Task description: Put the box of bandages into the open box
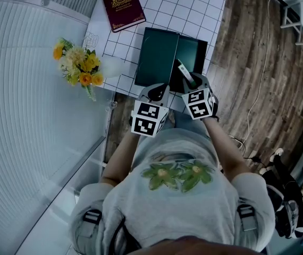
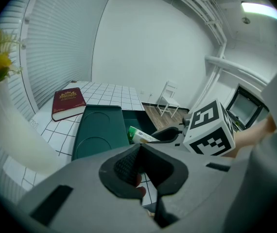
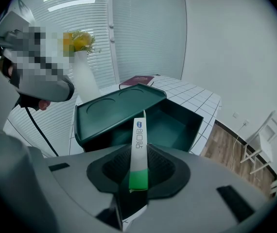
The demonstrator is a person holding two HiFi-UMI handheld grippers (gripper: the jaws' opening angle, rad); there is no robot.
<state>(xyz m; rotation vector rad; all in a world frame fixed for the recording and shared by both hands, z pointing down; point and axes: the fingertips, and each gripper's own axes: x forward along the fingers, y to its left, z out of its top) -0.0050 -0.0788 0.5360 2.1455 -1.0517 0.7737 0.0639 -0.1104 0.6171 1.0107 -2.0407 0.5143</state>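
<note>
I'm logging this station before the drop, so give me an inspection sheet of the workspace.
Surface: table under a white grid cloth.
Job's things: dark green open box on the table, its lid open to the left; box of bandages held near the box's near edge, not yet inside.
Clutter: red book; flowers in a white vase.
Grippers: left gripper jaws together, nothing between them; right gripper jaws clamped on the box of bandages.
Cables: white cable on the floor to the right.
Surroundings: wood floor, blinds, white chair.
</note>
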